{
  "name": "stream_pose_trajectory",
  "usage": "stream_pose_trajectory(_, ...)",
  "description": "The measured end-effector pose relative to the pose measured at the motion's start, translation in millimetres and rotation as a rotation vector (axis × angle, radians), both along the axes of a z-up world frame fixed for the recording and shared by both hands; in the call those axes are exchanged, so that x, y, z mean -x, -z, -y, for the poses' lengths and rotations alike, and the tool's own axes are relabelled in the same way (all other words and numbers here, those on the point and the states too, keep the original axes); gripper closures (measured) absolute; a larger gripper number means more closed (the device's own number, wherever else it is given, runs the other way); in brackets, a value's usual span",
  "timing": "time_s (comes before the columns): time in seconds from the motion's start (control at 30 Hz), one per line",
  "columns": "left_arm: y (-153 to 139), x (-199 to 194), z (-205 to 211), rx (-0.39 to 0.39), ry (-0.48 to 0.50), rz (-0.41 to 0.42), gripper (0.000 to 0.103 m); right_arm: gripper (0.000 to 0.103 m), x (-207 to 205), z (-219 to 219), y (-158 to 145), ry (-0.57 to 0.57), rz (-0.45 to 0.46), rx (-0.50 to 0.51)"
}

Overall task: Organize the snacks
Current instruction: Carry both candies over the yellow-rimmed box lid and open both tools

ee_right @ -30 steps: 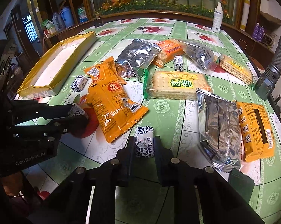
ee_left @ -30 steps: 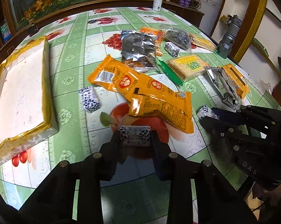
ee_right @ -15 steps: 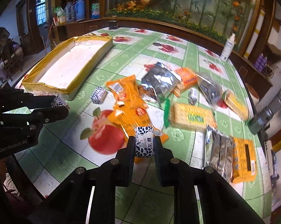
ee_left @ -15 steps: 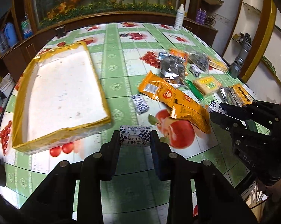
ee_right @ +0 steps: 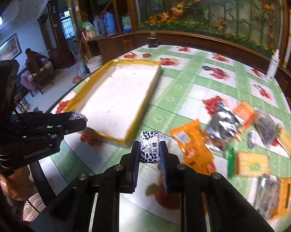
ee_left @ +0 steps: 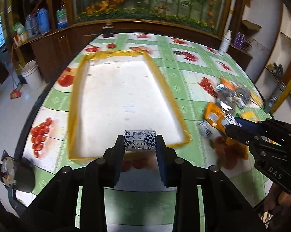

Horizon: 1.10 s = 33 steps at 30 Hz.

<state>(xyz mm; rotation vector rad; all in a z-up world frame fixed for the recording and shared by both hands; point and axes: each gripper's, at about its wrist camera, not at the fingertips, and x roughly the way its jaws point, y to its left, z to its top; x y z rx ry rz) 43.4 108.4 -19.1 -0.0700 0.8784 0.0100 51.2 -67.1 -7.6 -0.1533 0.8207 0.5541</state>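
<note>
A blue-and-white wrapped candy (ee_left: 140, 140) is clamped crosswise in the left gripper (ee_left: 140, 142), held over the near rim of the yellow-edged tray (ee_left: 171, 96). A second candy (ee_right: 149, 147) is gripped upright by the right gripper (ee_right: 149, 150), beside the tray. The snack pile (ee_right: 230, 127) is motion-blurred; labels are illegible.

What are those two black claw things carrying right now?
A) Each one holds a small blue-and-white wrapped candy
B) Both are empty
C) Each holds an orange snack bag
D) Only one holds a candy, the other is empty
A: the left gripper is clamped on a blue-and-white candy, and the right gripper is clamped on a second such candy.
</note>
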Motion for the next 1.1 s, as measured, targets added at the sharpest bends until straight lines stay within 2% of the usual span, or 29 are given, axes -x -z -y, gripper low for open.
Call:
stream_pose_trajectory(0.23,6.0,-22.5,-26.0,-0.008,-0.057,-0.012,0.074,0.083,-27.7,-58.8,-6.3,-0.094,0.000,-0.051)
stream_pose_trajectory(0.33,12.1,-31.7,-32.3,-0.012,-0.067,-0.030,0.074,0.083,-46.3,-82.0,-3.1,-0.133,-0.031,-0.074)
stream_pose_trajectory(0.5,25.5,-40.7,-43.9,-0.005,-0.082,-0.073,0.074,0.083,-72.2,-112.1,18.4,-0.167,-0.097,-0.067)
stream_pose_trajectory(0.7,37.6,-45.7,-50.7,-0.006,-0.094,-0.118,0.073,0.083,-80.3,-126.0,43.2,-0.182,-0.134,-0.021)
stream_pose_trajectory(0.83,38.2,-43.3,-50.0,-0.005,-0.090,-0.123,0.063,0.079,-82.0,-127.6,51.0,-0.185,-0.148,-0.003)
stream_pose_trajectory(0.97,30.5,-37.5,-44.2,-0.041,-0.096,-0.096,0.045,0.075,-79.5,-121.8,45.6,-0.176,-0.131,-0.008)
stream_pose_trajectory(1.0,27.4,-35.1,-43.4,-0.051,-0.101,-0.085,0.044,0.075,-77.8,-118.8,42.8,-0.170,-0.121,-0.006)
stream_pose_trajectory(1.1,19.9,-31.5,-44.3,-0.034,-0.105,-0.070,0.044,0.066,-69.9,-106.9,32.0,-0.153,-0.095,-0.016)
